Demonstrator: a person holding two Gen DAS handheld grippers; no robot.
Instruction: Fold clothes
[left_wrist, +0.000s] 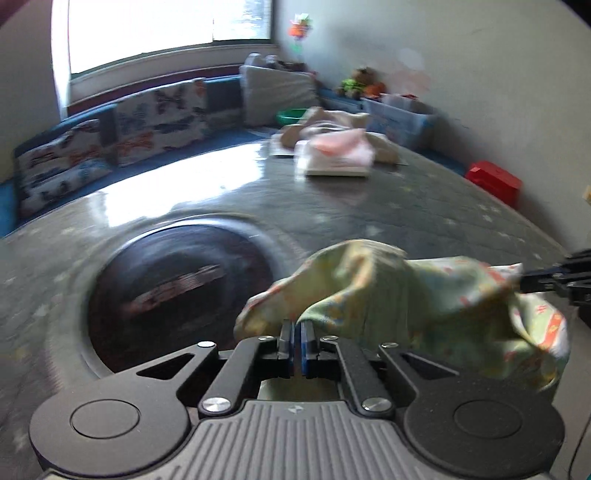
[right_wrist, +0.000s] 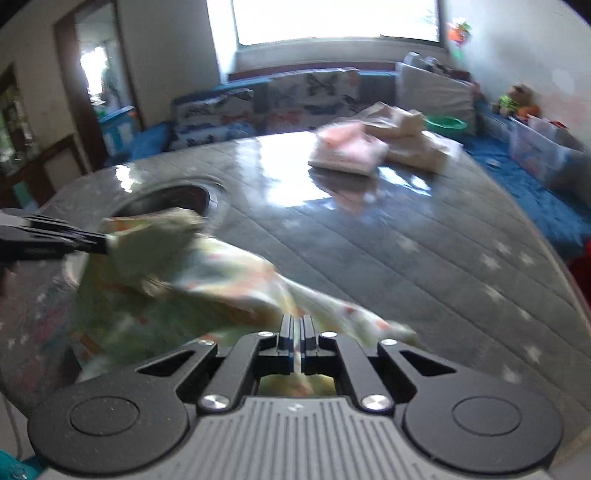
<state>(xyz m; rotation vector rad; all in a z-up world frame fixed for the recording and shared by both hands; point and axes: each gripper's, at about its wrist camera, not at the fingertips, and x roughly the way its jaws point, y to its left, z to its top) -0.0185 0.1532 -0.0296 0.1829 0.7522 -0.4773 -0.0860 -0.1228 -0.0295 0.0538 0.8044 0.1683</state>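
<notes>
A pale green garment (left_wrist: 402, 295) with orange prints hangs crumpled between my two grippers, above the grey star-patterned table (left_wrist: 424, 199). My left gripper (left_wrist: 297, 326) is shut on one edge of it. My right gripper (right_wrist: 297, 325) is shut on another edge of the same garment (right_wrist: 192, 284). Each gripper shows in the other's view, the right one (left_wrist: 524, 282) at the far right and the left one (right_wrist: 99, 242) at the far left, both clamped on the cloth. Both views are motion-blurred.
A round dark recess (left_wrist: 177, 291) sits in the table at the left, also seen in the right wrist view (right_wrist: 173, 199). A stack of folded pink and cream clothes (left_wrist: 336, 151) lies at the far side. Cushioned benches (left_wrist: 110, 140), a plastic bin (left_wrist: 402, 118) and a red box (left_wrist: 495, 181) surround the table.
</notes>
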